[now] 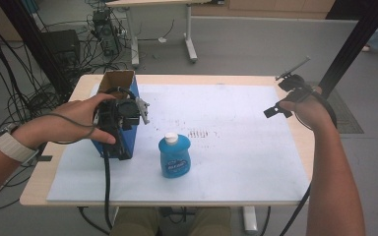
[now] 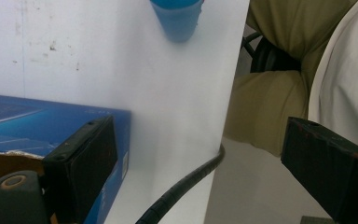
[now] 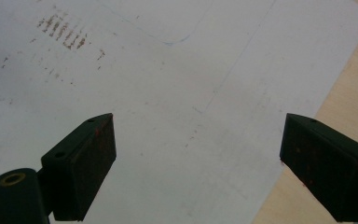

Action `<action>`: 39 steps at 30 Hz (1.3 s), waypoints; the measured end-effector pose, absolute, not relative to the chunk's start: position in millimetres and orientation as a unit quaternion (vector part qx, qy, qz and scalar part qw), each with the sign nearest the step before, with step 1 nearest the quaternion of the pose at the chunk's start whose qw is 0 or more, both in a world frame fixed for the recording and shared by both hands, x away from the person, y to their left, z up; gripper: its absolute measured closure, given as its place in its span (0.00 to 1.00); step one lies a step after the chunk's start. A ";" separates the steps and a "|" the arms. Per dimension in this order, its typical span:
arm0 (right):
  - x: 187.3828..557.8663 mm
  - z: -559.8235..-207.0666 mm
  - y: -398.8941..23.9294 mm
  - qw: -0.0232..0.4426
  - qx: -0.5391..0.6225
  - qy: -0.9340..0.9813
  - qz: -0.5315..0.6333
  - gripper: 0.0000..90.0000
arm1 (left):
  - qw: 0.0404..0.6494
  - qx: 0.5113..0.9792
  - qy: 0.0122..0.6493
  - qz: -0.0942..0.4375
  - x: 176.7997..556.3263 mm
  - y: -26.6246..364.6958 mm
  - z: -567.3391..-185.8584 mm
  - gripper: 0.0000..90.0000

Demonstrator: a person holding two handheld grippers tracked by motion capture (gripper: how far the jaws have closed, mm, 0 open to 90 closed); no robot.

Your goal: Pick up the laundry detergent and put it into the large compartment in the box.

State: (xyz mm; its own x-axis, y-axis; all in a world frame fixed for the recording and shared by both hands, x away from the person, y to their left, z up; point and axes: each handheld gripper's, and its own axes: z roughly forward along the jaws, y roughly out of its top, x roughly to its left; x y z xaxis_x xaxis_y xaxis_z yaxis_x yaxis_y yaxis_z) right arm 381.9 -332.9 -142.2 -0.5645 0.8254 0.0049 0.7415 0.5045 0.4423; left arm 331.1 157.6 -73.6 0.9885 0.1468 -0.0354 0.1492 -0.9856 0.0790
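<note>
High view first: I see the blue cardboard box with the open brown top [image 1: 115, 105] at the left part of the white sheet [image 1: 236, 162], its long axis running from the near edge of that sheet toward the far edge, the open end pointing away from me. My left gripper [image 1: 123, 118] sits right at the box's right side, with my left hand [image 1: 81, 120] wrapped over it. From the left gripper view, the box's blue wall [image 2: 37, 126] lies against the outer face of one jaw, not between the two; the jaws stand spread wide with nothing in the gap. The box's print is too blurred to read.

Right of the box, and nearer me, stands the blue plastic bottle with a white cap [image 1: 174, 155], upright; its label is illegible.

My right gripper [image 1: 288, 96] hangs well away from the box, over the sheet's far right edge, jaws spread apart over bare sheet [image 3: 168, 116] with faint reddish-brown smudges [image 3: 65, 32].
</note>
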 end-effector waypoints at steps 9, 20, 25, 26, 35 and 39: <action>380.4 -141.2 -331.8 0.105 0.455 0.861 0.201 0.12 | 0.050 0.995 0.089 -0.017 330.6 160.7 -69.4 0.12; 379.8 -142.9 -331.6 0.100 0.457 0.861 0.201 0.12 | 0.057 0.992 0.107 -0.022 332.1 163.7 -66.7 0.12; 379.3 -141.5 -331.8 0.102 0.458 0.860 0.201 0.12 | 0.058 0.992 0.112 -0.020 331.6 161.6 -63.8 0.10; 379.3 -141.5 -331.8 0.102 0.457 0.860 0.201 0.12 | 0.059 0.992 0.114 -0.020 331.2 160.9 -63.8 0.10; 378.2 -142.2 -332.8 0.101 0.460 0.859 0.202 0.12 | 0.056 0.990 0.126 -0.022 333.1 148.9 -63.5 0.06; 377.6 -141.7 -333.0 0.103 0.459 0.859 0.203 0.12 | 0.042 0.989 0.138 -0.021 334.6 133.4 -63.6 0.06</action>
